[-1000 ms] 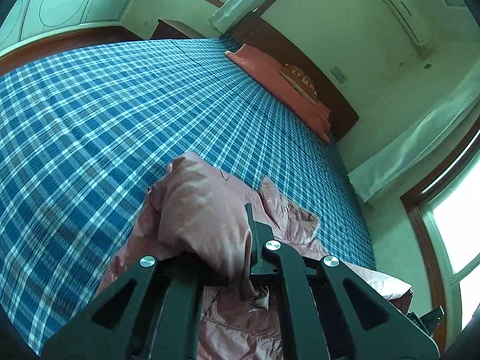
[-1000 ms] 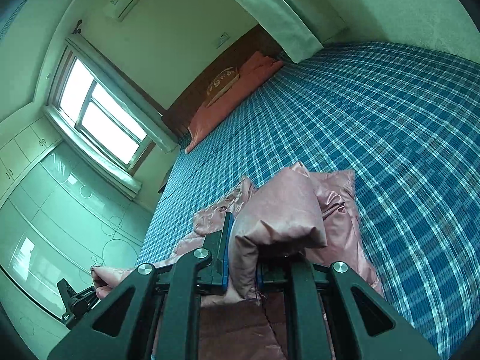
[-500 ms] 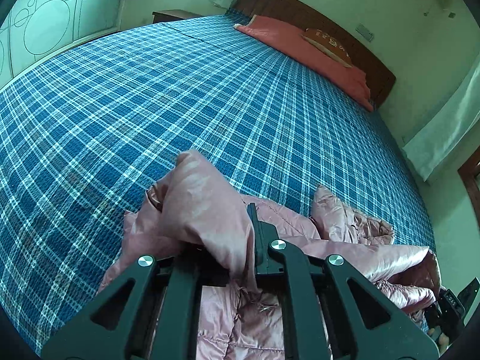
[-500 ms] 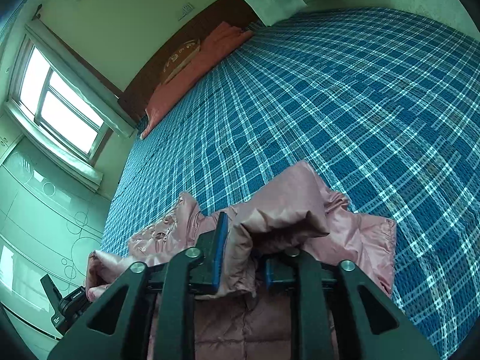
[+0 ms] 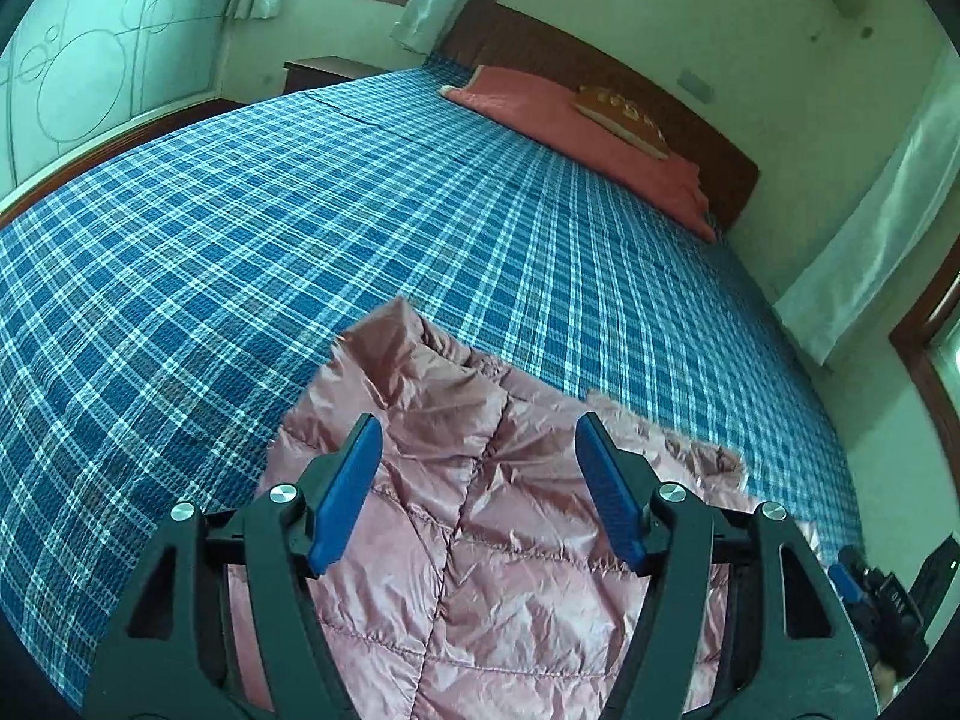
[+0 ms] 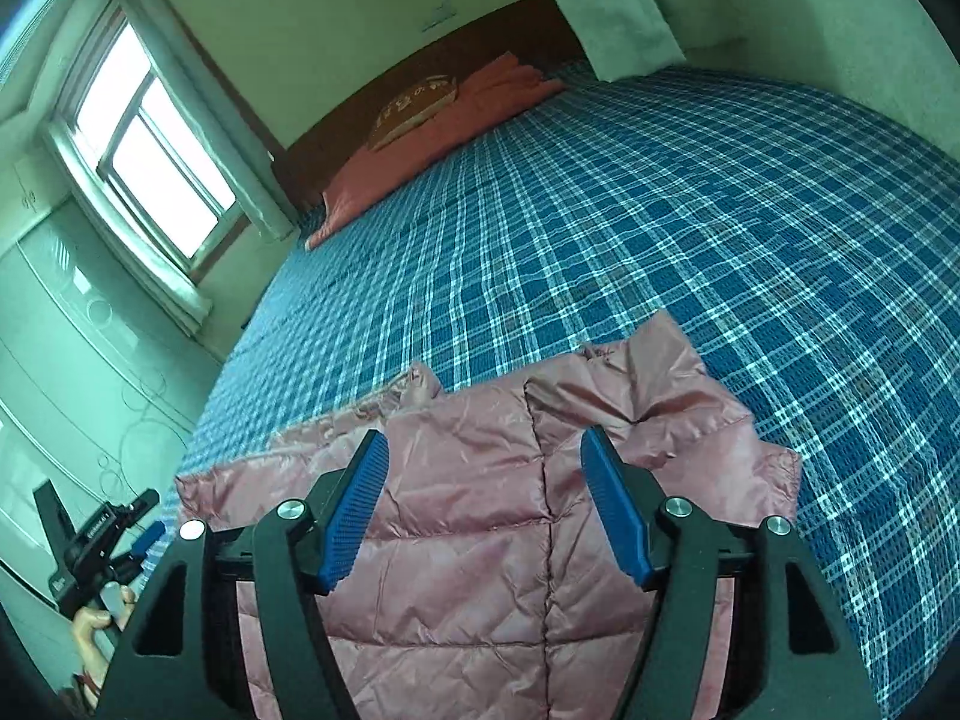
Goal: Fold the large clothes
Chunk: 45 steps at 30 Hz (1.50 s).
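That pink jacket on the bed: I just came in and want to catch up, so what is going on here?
A person with a claw in each hand is folding a pink quilted jacket on the blue plaid bedspread. Right now neither holds it: the left claw and right claw both hang open above the jacket, which lies spread on the bed. Pillows sit at the headboard.

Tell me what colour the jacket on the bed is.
Dusty pink, shiny quilted fabric. The jacket shows best in the right wrist view.
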Available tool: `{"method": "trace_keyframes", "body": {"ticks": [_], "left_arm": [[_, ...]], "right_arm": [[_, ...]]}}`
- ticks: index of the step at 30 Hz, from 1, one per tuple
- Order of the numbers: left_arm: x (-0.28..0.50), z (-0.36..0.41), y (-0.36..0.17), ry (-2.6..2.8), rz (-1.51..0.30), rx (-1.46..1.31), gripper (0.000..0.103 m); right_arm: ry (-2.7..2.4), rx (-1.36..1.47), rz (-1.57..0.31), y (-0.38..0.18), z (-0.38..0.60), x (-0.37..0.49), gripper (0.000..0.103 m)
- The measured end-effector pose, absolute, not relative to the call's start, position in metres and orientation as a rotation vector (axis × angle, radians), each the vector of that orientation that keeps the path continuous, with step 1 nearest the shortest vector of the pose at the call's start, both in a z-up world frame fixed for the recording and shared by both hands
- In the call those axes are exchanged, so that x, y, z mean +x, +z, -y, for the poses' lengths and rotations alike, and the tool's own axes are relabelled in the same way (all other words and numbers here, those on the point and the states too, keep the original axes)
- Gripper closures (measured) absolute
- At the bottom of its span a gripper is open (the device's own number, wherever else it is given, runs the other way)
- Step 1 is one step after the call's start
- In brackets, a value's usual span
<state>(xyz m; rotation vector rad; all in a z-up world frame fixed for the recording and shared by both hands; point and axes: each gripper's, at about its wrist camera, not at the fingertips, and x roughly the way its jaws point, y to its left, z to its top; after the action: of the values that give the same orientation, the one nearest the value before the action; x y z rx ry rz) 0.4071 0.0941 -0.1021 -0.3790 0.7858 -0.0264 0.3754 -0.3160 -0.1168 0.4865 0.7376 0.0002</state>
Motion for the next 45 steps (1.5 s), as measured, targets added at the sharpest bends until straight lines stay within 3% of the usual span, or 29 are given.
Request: {"method": "trace_keyframes", "body": {"ticks": [10, 16, 21, 24, 31, 39, 45], "left_arm": [[0.454, -0.052, -0.150, 0.062, -0.917, -0.148, 0.037], [0.464, -0.043, -0.166, 0.096, -0.948, -0.069, 0.038], [0.454, -0.063, -0.143, 0.096, -0.867, -0.137, 0.039], [0.465, -0.084, -0.159, 0.132, -0.925, -0.203, 0.039], [0.476, -0.081, -0.178, 0.145, -0.961, -0.155, 0.033], [0.423, -0.131, -0.137, 0.142, -0.933, -0.300, 0.033], [0.339, -0.186, -0.137, 0.213, -0.935, -0.503, 0.033]], "right_arm": [[-0.051, 0.164, -0.962, -0.158, 0.249, 0.446, 0.037], [-0.051, 0.159, -0.963, -0.161, 0.248, 0.444, 0.035], [-0.147, 0.188, -0.898, -0.143, 0.287, 0.441, 0.035], [-0.212, 0.205, -0.952, -0.160, 0.308, 0.442, 0.035], [-0.196, 0.237, -0.980, -0.170, 0.317, 0.444, 0.032], [-0.206, 0.381, -0.875, -0.125, 0.359, 0.374, 0.032], [-0.229, 0.528, -0.857, -0.128, 0.390, 0.276, 0.032]]}}
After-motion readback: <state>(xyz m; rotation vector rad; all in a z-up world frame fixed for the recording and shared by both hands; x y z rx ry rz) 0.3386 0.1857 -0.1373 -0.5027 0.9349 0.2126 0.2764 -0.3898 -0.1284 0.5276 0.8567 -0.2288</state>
